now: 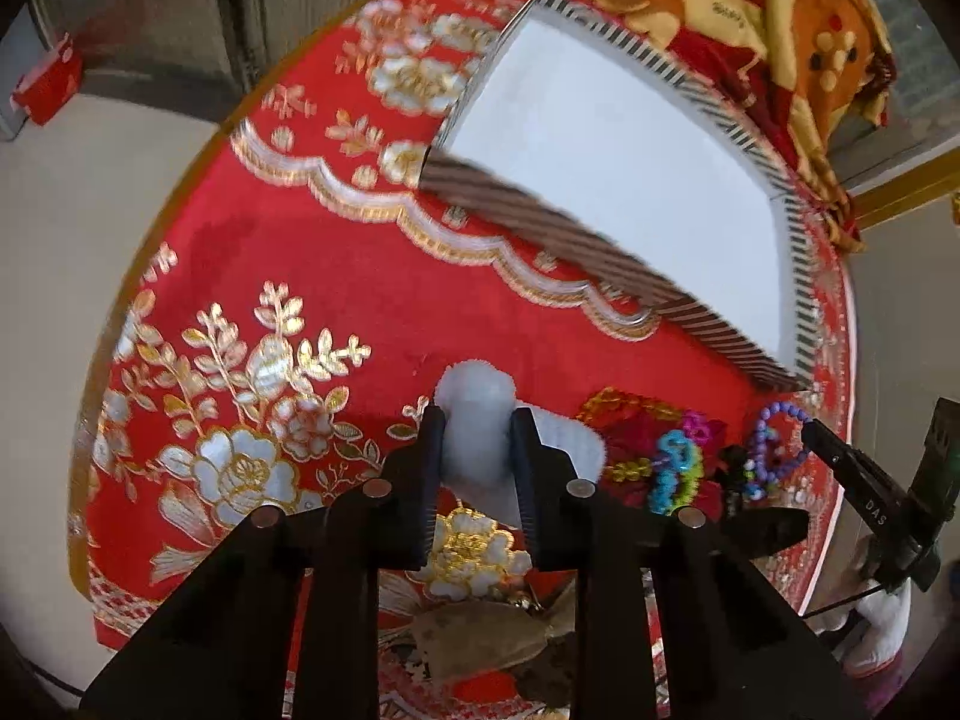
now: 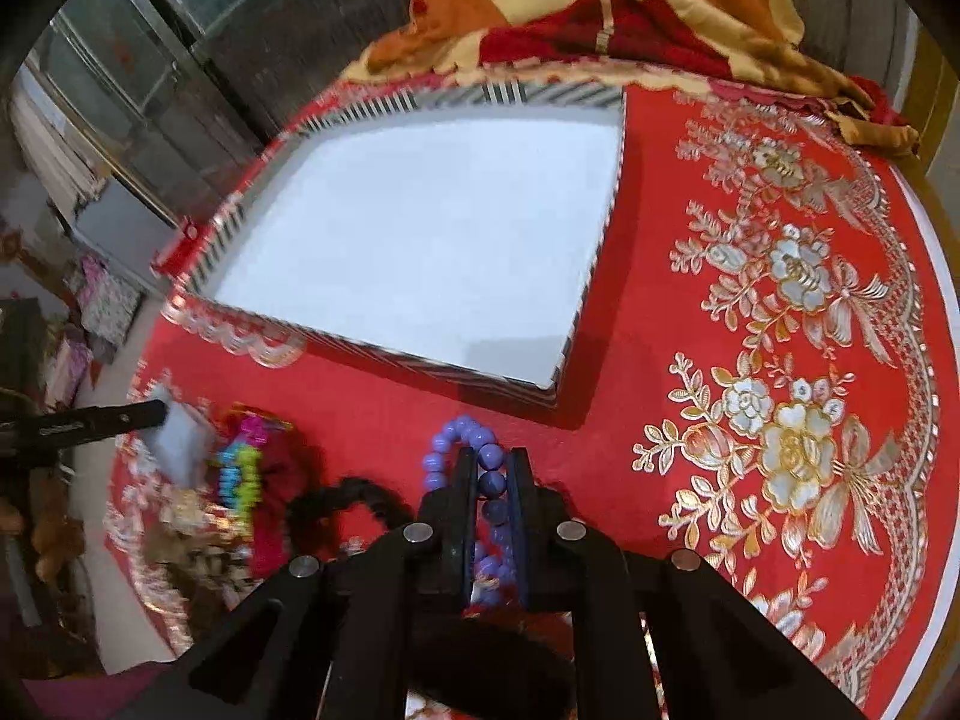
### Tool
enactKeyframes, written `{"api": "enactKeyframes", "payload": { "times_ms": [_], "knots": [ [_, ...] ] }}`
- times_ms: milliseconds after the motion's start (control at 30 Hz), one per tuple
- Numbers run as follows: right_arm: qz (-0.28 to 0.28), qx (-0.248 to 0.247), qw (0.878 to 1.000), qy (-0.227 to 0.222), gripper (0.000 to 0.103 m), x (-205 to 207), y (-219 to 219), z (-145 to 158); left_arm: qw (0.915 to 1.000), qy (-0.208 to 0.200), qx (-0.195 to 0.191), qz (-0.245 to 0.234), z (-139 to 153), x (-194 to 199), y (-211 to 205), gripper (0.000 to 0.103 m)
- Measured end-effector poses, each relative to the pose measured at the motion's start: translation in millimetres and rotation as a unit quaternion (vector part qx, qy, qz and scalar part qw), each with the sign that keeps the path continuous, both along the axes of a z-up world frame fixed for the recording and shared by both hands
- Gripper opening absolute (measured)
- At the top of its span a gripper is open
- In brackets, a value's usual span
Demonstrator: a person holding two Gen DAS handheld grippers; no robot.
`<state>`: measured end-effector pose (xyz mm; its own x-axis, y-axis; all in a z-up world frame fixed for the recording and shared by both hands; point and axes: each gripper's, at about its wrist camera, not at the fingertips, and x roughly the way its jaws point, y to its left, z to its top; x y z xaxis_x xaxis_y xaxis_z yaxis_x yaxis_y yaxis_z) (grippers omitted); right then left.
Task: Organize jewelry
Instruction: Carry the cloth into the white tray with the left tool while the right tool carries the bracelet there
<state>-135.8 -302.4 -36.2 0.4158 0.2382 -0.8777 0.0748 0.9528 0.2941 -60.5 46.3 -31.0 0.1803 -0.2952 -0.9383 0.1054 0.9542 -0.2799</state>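
Observation:
My left gripper [image 1: 478,420] is shut on a white fluffy item [image 1: 480,438], held just above the red cloth; it also shows in the right wrist view [image 2: 180,438]. My right gripper [image 2: 492,459] is shut on a purple bead bracelet [image 2: 465,438], seen from the left wrist view too [image 1: 774,450]. A striped box with a white inside [image 2: 420,240] lies open behind both grippers, also in the left wrist view [image 1: 630,192]. Between the grippers lie a blue-green bead bracelet [image 1: 675,474], a pink piece [image 1: 696,423], a black scrunchie [image 2: 342,501] and gold-red pieces [image 1: 624,414].
A round table carries a red cloth with gold and white flowers [image 2: 780,420]. An orange and red blanket [image 2: 600,0] is bunched at the table's far edge behind the box. A brown dry leaf-like thing [image 1: 480,636] lies under my left gripper.

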Motion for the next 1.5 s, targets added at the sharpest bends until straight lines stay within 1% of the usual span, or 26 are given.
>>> {"api": "enactKeyframes", "payload": {
  "times_ms": [167,333,467,667,867,1033,1133,1200,1300,1400,1500],
  "knots": [
    [-0.005,0.007,0.999,-0.032,0.009,-12,4,31,0.9995,-0.028,-0.012,-0.01,26,1,3,0.02],
    [-0.004,0.002,0.998,-0.062,0.009,-12,11,60,0.9986,-0.048,-0.016,-0.016,42,7,-1,0.02],
    [-0.002,-0.001,0.997,-0.073,0.009,-8,12,71,0.9975,-0.067,-0.004,-0.021,52,13,-6,0.02],
    [0.012,-0.005,0.997,-0.078,0.009,3,21,78,0.9948,-0.095,0.017,-0.032,62,26,-17,0.02],
    [0.032,-0.01,0.996,-0.084,0.009,25,36,84,0.991,-0.122,0.036,-0.04,70,40,-30,0.02],
    [0.056,-0.015,0.995,-0.087,0.009,53,50,87,0.9896,-0.13,0.046,-0.039,70,57,-40,0.02],
    [0.068,-0.018,0.994,-0.088,0.009,70,59,86,0.9899,-0.13,0.043,-0.036,67,67,-46,0.02],
    [0.076,-0.016,0.993,-0.088,0.009,86,65,85,0.9906,-0.126,0.044,-0.032,63,75,-50,0.02],
    [0.09,-0.019,0.992,-0.089,0.009,107,75,84,0.9921,-0.118,0.033,-0.025,57,86,-55,0.02],
    [0.105,-0.022,0.99,-0.089,0.009,130,88,82,0.9929,-0.113,0.036,-0.015,50,98,-59,0.02],
    [0.119,-0.014,0.989,-0.088,0.009,153,99,79,0.9936,-0.105,0.041,-0.007,39,109,-61,0.02]
  ]
}}
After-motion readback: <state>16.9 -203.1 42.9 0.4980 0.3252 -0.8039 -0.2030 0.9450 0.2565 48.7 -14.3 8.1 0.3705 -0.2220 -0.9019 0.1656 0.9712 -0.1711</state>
